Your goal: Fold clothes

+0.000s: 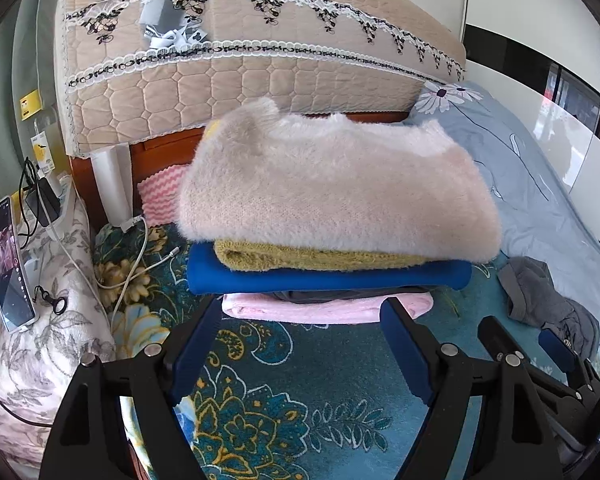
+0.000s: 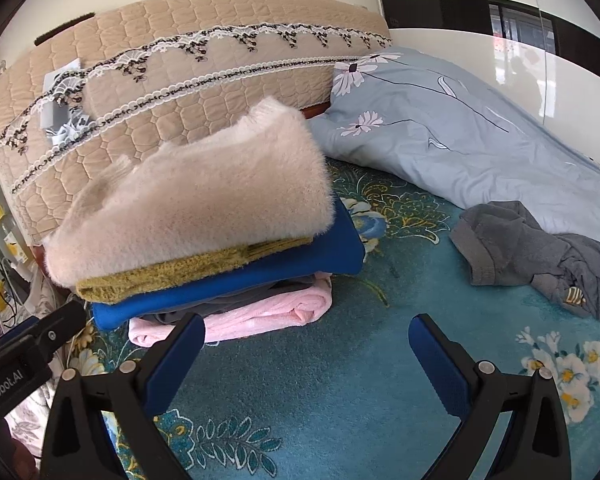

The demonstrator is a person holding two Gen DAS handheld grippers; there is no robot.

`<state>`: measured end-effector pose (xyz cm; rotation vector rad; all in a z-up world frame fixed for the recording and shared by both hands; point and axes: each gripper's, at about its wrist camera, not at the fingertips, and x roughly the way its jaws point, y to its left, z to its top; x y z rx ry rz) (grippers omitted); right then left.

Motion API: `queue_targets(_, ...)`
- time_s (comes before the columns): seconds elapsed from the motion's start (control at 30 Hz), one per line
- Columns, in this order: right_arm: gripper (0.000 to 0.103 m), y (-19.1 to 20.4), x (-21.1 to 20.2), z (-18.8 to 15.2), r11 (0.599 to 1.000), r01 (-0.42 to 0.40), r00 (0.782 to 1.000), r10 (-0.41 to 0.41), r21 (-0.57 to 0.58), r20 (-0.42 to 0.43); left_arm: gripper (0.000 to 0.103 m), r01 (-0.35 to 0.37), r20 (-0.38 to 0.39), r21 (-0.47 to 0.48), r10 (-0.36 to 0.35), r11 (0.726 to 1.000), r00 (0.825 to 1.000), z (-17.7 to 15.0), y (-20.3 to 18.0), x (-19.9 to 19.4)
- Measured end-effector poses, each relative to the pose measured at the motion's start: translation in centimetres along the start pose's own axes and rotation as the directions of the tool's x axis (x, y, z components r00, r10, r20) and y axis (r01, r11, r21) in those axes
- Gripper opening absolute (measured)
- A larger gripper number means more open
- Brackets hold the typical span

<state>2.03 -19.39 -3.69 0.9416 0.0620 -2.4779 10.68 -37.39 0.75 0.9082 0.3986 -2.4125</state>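
Observation:
A stack of folded clothes sits on the teal floral bedspread (image 1: 332, 380): a fluffy pale pink sweater (image 1: 332, 188) on top, then a mustard knit (image 1: 300, 258), a blue garment (image 1: 320, 278), a dark grey one and a pink one (image 1: 320, 308) at the bottom. The stack also shows in the right wrist view (image 2: 196, 200). A crumpled grey garment (image 2: 540, 252) lies unfolded to the right (image 1: 540, 296). My left gripper (image 1: 300, 312) is open and empty just in front of the stack. My right gripper (image 2: 308, 328) is open and empty, to the right of the stack's front corner.
A beige quilted headboard cover (image 1: 240, 80) rises behind the stack. A light blue flowered duvet (image 2: 460, 132) lies at the right. At the left are a phone (image 1: 6, 264), cables (image 1: 132, 264) and a flowered pillow (image 1: 40, 360).

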Motion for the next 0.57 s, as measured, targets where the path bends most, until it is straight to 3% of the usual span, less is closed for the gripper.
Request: queue_targets(0.57,0.103,0.9,0.5,-0.1,0.999,-0.019,1.000,0.018,-0.042,-0.023,0.082,-0.019,-0.041,-0.005,0.019,1.000,0.999,-1.0,0.2,1.2)
